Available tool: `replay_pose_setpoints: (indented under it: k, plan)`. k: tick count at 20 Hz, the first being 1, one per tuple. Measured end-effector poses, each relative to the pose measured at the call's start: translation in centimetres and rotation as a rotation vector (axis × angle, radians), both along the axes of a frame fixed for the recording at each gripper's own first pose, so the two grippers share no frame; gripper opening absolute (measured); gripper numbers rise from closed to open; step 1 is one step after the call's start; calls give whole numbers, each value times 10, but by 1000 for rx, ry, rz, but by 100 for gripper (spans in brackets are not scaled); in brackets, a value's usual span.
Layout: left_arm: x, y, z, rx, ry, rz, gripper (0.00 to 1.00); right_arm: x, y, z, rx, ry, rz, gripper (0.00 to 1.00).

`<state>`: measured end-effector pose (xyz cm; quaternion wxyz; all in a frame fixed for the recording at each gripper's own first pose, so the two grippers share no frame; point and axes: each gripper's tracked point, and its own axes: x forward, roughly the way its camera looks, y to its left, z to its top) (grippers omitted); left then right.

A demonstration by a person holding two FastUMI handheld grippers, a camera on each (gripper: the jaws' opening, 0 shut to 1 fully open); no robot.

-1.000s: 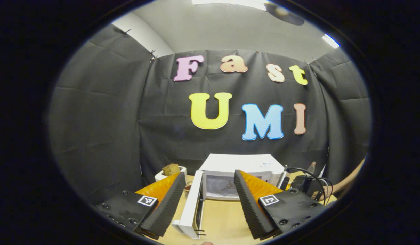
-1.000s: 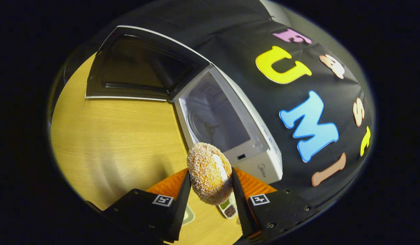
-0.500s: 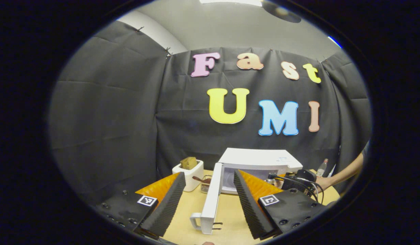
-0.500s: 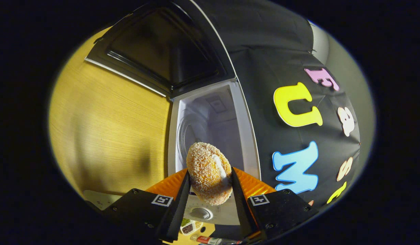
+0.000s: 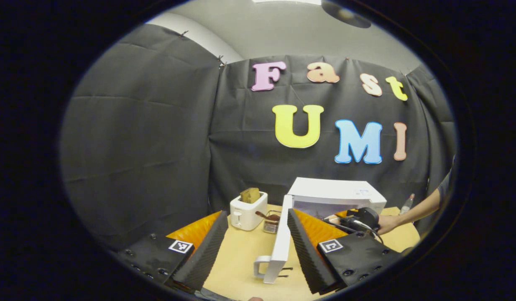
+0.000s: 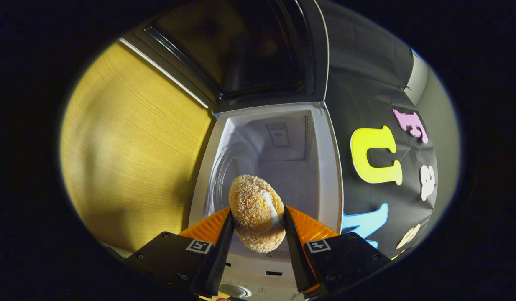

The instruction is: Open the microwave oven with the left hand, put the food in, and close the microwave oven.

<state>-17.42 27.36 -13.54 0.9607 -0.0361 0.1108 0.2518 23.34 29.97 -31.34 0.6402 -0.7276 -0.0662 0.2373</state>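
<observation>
In the right gripper view my right gripper (image 6: 256, 217) is shut on the food (image 6: 250, 200), a round crumb-coated piece. It hangs just in front of the white microwave's open cavity (image 6: 279, 154), with the glass turntable (image 6: 224, 175) inside. The dark inner face of the open door (image 6: 241, 54) stands beyond. In the left gripper view my left gripper (image 5: 256, 246) is open and holds nothing. The microwave (image 5: 337, 193) sits ahead to the right, its door (image 5: 279, 246) swung out edge-on between my fingers, handle (image 5: 260, 267) nearest. The right gripper (image 5: 358, 218), in a hand (image 5: 387, 223), is at the cavity.
A white toaster (image 5: 246, 211) with bread in it stands left of the microwave on the wooden table (image 5: 241, 255), with a small container (image 5: 270, 225) beside it. A bottle (image 5: 407, 202) stands at the far right. Bare tabletop (image 6: 128, 142) lies in front of the door.
My right gripper has carried the food up to the cavity mouth. The left gripper has drawn back and turned left, so the microwave and door now sit further right.
</observation>
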Motion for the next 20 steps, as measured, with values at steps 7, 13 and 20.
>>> replay_pose_setpoints:
  k: [7, 13, 20]
  plan:
    - [5, 8, -16, -29, 20, 17, 90, 38, 19, -8, -52, -77, 20, 67]
    - [8, 6, -26, -40, 45, 6, 94, 56, 31, -12, -53, -98, 13, 67]
    - [15, 11, -21, -42, 38, 5, 90, 57, 30, -28, -16, 14, -4, 98]
